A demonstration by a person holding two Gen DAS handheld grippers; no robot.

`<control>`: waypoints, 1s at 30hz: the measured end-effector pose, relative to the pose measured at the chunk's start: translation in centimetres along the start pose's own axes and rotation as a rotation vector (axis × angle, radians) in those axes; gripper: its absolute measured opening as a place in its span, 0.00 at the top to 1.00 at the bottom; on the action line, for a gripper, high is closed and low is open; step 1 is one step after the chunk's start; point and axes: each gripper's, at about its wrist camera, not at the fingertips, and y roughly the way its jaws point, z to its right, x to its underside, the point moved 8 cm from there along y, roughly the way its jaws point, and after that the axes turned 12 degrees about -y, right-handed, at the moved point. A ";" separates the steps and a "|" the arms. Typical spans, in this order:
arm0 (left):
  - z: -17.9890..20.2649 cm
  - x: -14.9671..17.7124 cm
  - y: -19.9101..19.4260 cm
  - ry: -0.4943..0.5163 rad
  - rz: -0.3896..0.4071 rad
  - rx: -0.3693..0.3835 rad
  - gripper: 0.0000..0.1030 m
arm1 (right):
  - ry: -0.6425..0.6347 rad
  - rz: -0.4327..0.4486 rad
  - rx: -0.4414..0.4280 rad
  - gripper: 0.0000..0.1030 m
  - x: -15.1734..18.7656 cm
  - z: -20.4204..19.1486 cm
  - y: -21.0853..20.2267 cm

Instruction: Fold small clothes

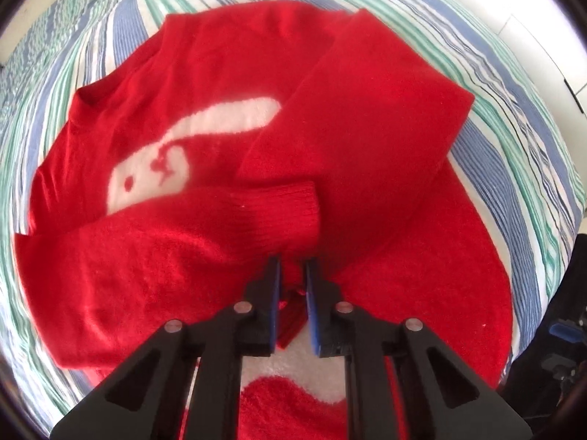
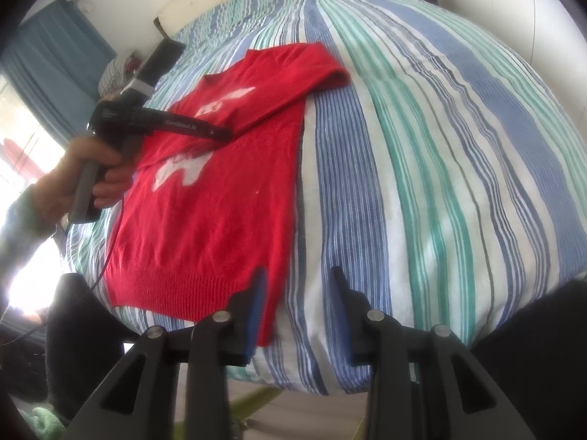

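Folding the red sweater (image 1: 205,139) on the striped bed (image 2: 422,168), sleeves-in stage by the look of it: both sleeves lying crossed over the chest, side and hem folds not yet made. Nearest in the left wrist view, left gripper (image 1: 292,275) pointing steeply down, jaws drawn narrow and pinching a small ridge of red knit rising between the blue pads. Just beyond, at about 11 o'clock from the tips, the ribbed cuff (image 1: 290,216) of one sleeve lying across the body; farther, toward 1 o'clock, the other sleeve (image 1: 370,117) slanting over the white rabbit motif (image 1: 176,157); neckline farthest, near 10 o'clock. In the right wrist view, right gripper (image 2: 298,293) hovering at the near bed edge, jaws partly apart and holding nothing, the left pad overlapping the sweater's near hem corner (image 2: 264,330), only bedding in the gap. Farther off at 10 o'clock, a hand (image 2: 99,179) gripping the other tool's handle over the garment. Next move likely calling for the right jaws closing on that hem corner and lifting together with the left, keeping the crossed sleeves from sliding.
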 end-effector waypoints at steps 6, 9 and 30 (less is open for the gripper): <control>-11.3 -1.1 -9.2 -0.411 0.185 0.195 0.93 | 0.019 0.018 0.004 0.67 0.0 0.4 -0.5; -22.6 1.1 -13.4 -0.680 0.290 0.164 0.93 | 0.034 0.029 0.007 0.67 0.0 0.8 -0.8; -45.7 24.1 -8.9 -1.258 0.162 -0.386 0.94 | -0.018 -0.045 0.054 0.67 0.3 0.2 1.1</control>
